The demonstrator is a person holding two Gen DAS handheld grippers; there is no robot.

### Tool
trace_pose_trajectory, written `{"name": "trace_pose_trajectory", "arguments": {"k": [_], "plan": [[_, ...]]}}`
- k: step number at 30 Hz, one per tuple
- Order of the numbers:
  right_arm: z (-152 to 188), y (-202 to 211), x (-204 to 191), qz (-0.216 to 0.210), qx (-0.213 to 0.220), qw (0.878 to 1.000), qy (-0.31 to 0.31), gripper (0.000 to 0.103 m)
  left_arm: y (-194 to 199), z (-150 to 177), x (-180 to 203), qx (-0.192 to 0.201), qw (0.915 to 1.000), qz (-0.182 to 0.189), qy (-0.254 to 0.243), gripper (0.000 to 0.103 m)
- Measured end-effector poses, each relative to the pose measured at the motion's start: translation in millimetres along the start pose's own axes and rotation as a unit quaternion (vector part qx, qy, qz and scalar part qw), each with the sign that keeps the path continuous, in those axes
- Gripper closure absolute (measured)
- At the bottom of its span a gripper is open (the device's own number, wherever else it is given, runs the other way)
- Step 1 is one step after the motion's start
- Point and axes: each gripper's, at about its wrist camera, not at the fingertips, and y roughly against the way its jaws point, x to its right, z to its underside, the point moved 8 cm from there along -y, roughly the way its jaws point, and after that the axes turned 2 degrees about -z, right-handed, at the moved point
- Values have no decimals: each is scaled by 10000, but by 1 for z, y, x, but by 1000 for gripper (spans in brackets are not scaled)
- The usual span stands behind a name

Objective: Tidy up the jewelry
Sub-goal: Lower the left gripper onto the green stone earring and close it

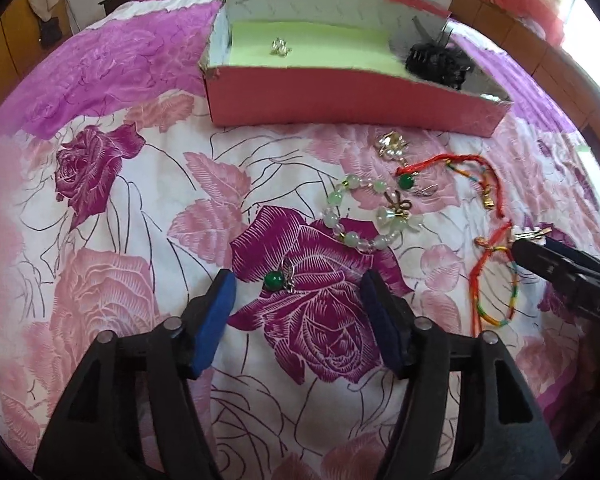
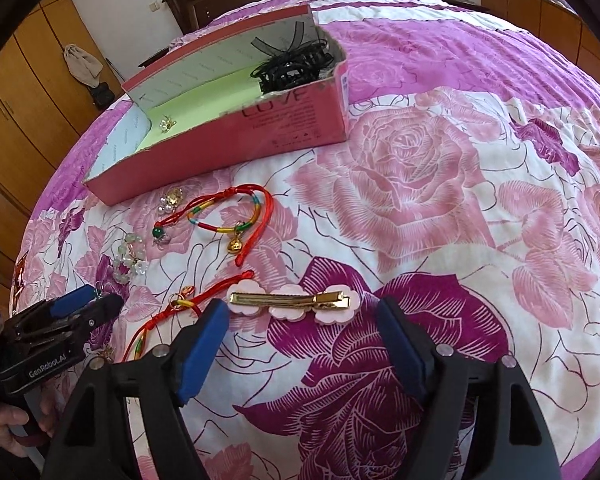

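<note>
My left gripper (image 1: 299,284) stands open just above the bedspread, and a green-bead earring (image 1: 278,280) lies loose between its blue pads (image 1: 216,312). A pale bead bracelet (image 1: 364,216) lies just beyond. My right gripper (image 2: 302,308) is open too, with a gold hair clip on pink flowers (image 2: 292,302) lying between its fingertips, untouched. The pink box (image 1: 340,92) with green lining sits further back and holds a small earring (image 1: 280,46) and black hair ties (image 1: 436,60). Each gripper shows in the other's view: the right gripper (image 1: 536,242) and the left gripper (image 2: 96,298).
Two red cord bracelets (image 2: 228,208) (image 2: 168,312), a second green-bead earring (image 2: 158,234) and a pearl-and-gold piece (image 2: 170,200) lie between the box (image 2: 260,128) and the grippers. Floral bedspread (image 2: 440,200) stretches to the right. Wooden wardrobes (image 2: 24,92) stand on the left.
</note>
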Motion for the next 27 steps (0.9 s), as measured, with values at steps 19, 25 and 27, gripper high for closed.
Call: {"name": "trace_pose_trajectory", "arguments": {"k": [19, 25, 27], "plan": [[2, 6, 0, -169, 53, 9998, -100, 24, 0, -5, -10, 164, 9997, 60, 178, 99], [1, 3, -2, -107, 25, 9998, -150, 20, 3, -3, -12, 202, 9995, 114, 216, 99], [-1, -1, -4, 7, 5, 9999, -135, 19, 3, -3, -12, 214, 9994, 124, 225, 99]]}}
